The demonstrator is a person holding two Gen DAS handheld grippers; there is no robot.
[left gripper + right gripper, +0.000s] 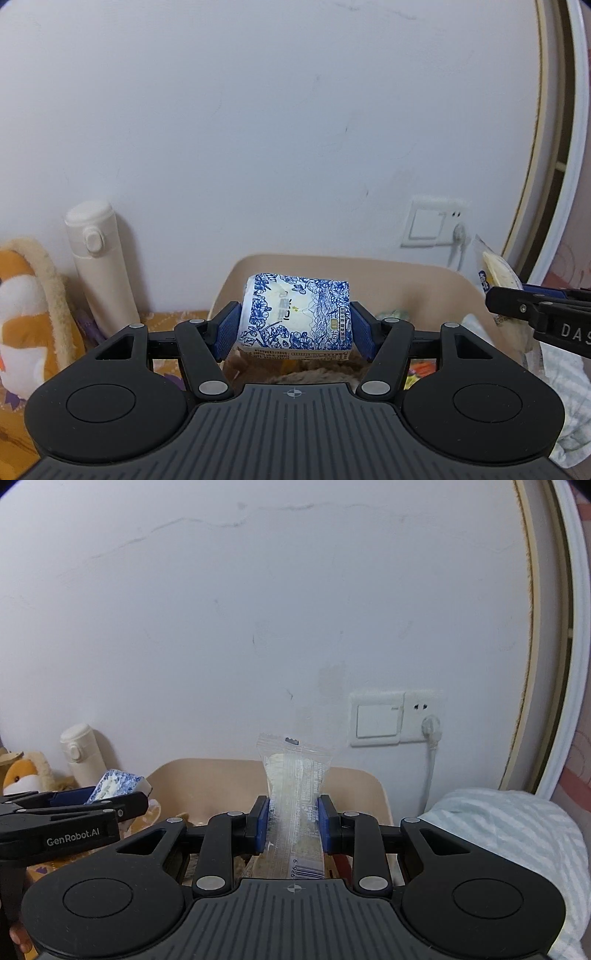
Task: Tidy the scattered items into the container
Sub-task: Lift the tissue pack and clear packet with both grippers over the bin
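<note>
My left gripper (pixel 295 325) is shut on a blue-and-white floral tissue pack (pixel 295 314), held above the beige container (pixel 424 280). My right gripper (pixel 293 823) is shut on a clear-wrapped snack bar (pixel 295 775), upright, over the same beige container (pixel 354 779). In the right wrist view the left gripper (pixel 122 805) with the tissue pack (pixel 118 784) shows at left. In the left wrist view the right gripper's finger and the snack bar (pixel 498 273) show at right. Several items lie in the container, mostly hidden.
A cream thermos (pixel 99 258) stands against the wall at left, beside an orange plush toy (pixel 26 317). A striped cloth (pixel 517 834) lies at right. A wall switch and socket (pixel 395 716) with a plugged cable sit behind the container. An orange patterned surface (pixel 166 321) lies below.
</note>
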